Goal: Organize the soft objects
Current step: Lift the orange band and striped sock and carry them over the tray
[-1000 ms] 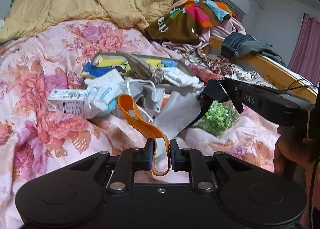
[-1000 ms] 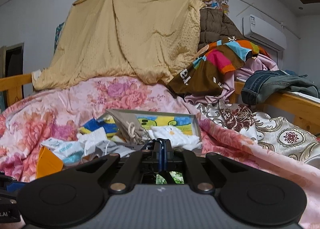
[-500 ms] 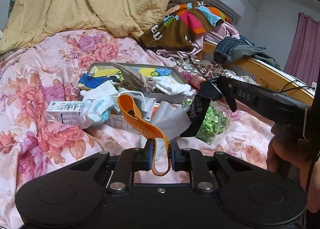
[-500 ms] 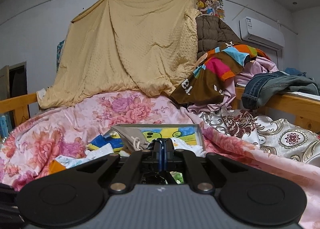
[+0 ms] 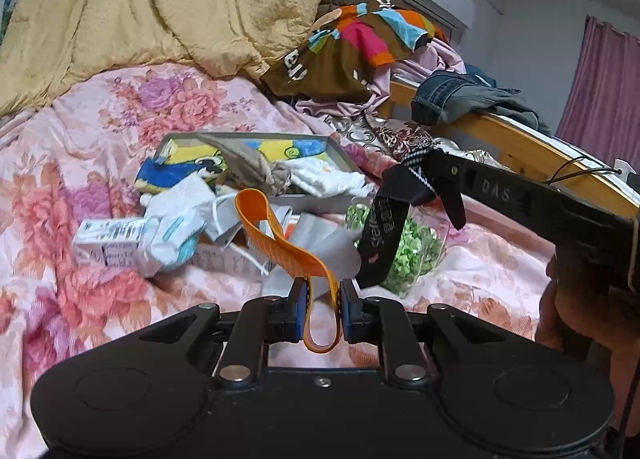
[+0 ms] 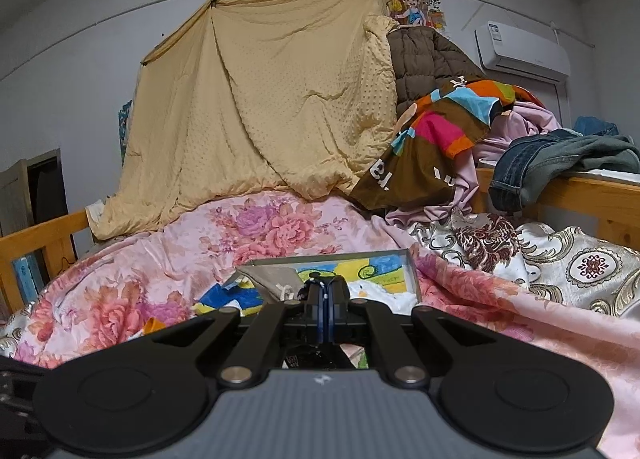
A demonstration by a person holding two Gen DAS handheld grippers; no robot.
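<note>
My left gripper (image 5: 322, 293) is shut on the near end of an orange elastic band (image 5: 276, 235), whose loop arches up over the bed clutter. My right gripper (image 5: 428, 179) reaches in from the right, shut on a black strap with white lettering (image 5: 382, 231) that hangs down over a bag of green bits (image 5: 416, 255). In the right wrist view the right gripper (image 6: 325, 293) is pressed shut, with the strap's dotted edge (image 6: 316, 282) showing at its tips. A grey tray with a cartoon picture (image 5: 338, 153) holds a beige drawstring pouch (image 5: 256, 167) and white cloth (image 5: 332, 179).
White socks (image 5: 180, 219), a small medicine box (image 5: 108, 243), a white cable and a grey cloth (image 5: 320, 239) lie in front of the tray on the floral quilt (image 5: 80, 291). A yellow blanket, heaped clothes and jeans on a wooden rail (image 5: 520, 147) stand behind.
Both grippers have risen slightly. The black strap now hangs freer and higher above the green bag. The orange band stays clamped as before.
</note>
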